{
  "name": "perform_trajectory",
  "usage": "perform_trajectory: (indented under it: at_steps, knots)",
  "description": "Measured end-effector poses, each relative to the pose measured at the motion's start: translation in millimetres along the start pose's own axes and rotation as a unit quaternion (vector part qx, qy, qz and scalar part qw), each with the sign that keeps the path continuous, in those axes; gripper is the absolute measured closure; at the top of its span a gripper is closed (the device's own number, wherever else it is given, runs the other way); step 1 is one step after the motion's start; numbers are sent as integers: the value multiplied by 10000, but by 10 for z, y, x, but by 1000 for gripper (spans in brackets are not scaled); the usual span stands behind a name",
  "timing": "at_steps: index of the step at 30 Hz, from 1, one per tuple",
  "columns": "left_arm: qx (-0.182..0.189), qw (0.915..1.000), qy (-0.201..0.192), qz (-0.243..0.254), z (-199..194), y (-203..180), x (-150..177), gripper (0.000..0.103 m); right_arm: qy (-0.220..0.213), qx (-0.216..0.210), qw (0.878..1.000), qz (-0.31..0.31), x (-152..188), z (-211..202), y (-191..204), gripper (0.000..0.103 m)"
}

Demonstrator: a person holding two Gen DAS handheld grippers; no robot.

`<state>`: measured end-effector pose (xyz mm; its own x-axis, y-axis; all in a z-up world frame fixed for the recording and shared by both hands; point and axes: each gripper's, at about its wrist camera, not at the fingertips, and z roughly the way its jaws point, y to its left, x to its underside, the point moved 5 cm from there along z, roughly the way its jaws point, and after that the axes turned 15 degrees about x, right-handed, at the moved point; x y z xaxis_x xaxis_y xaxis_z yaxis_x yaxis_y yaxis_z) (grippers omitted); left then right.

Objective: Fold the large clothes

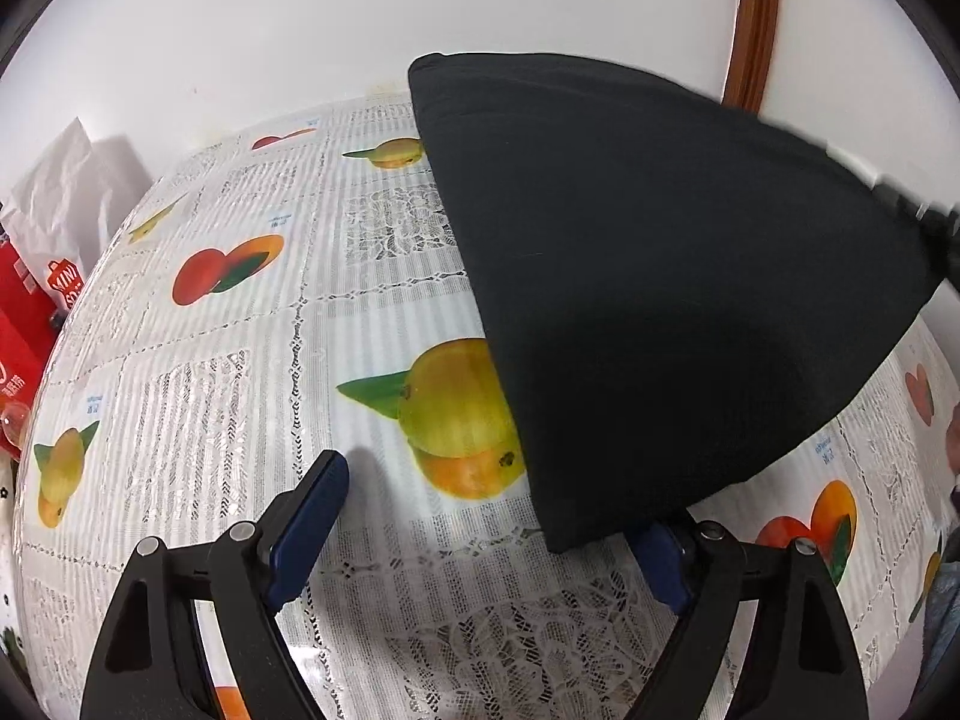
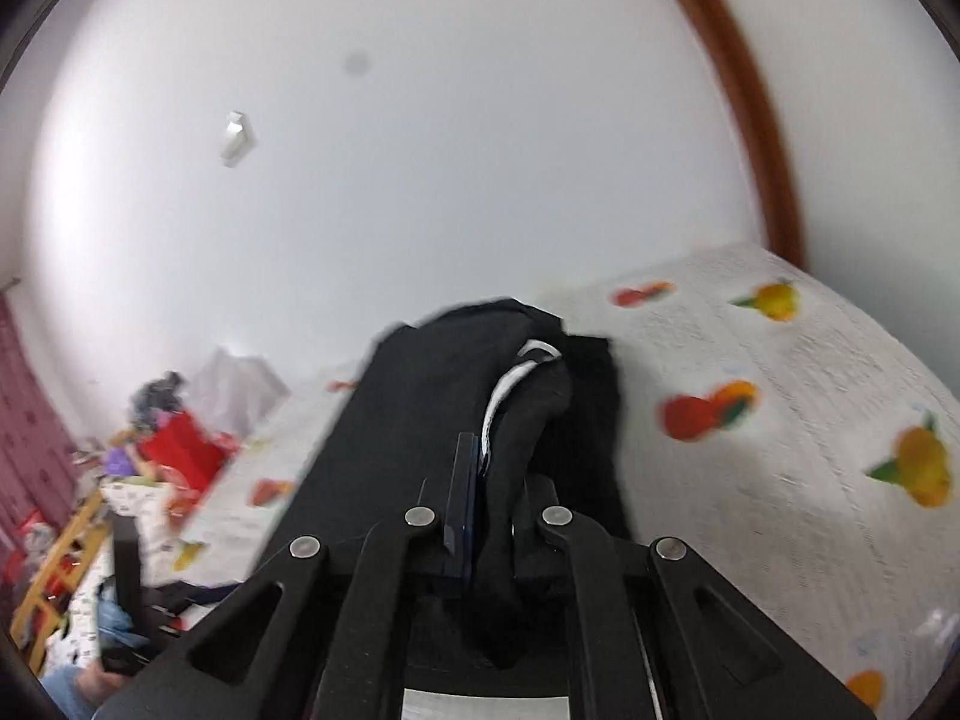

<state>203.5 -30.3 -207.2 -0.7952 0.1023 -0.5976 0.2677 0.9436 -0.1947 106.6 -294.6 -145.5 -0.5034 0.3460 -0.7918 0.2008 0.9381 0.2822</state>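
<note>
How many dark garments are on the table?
1: the black garment on the fruit-print tablecloth, one end pinched in the right gripper. More may be hidden.

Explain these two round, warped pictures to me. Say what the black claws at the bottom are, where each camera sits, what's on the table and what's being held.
No robot here: a person holds a two-finger gripper in each hand, each with a fisheye camera looking along its fingers. The left camera shows the left gripper open over a fruit-print tablecloth, one finger tucked under the edge of a black garment. The right camera shows the right gripper shut on a bunched fold of that garment, lifting it. Red packaging sits at the table's edge.
</note>
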Motion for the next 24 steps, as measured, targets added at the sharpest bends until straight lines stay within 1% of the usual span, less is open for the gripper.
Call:
perform_trajectory:
  at_steps: [1,4,9,10,13,15,17,18,20,24]
  knots:
    - [4,10000,-3,2,9,3,-4,16,220,182,9996,-7,77,98,-71,97]
    - [9,10000,-17,5,21,9,-4,16,586,519,9968,-155,210,254,-142,96]
    - [14,10000,-20,-4,25,16,1,16,762,823,9927,-451,271,238,-176,91]
    - [15,10000,-18,-3,25,18,0,16,812,861,9917,-510,276,219,-181,88]
    - [19,10000,-15,-3,27,20,0,16,925,1066,9873,-732,311,148,-193,87]
    - [34,10000,-8,-17,14,4,8,16,998,1114,9849,-877,331,118,-182,87]
    - [76,10000,21,-46,3,5,-2,18,1029,1140,9831,-996,358,20,-222,82]
    - [124,9999,48,-63,-8,4,-5,19,1022,1146,9828,-1022,364,-29,-235,75]
    - [217,9997,56,-94,-41,-2,-11,24,986,1132,9829,-1070,366,-158,-281,64]
    - [487,9987,11,-163,-119,-2,-1,29,1048,1115,9801,-1266,410,-307,-308,61]
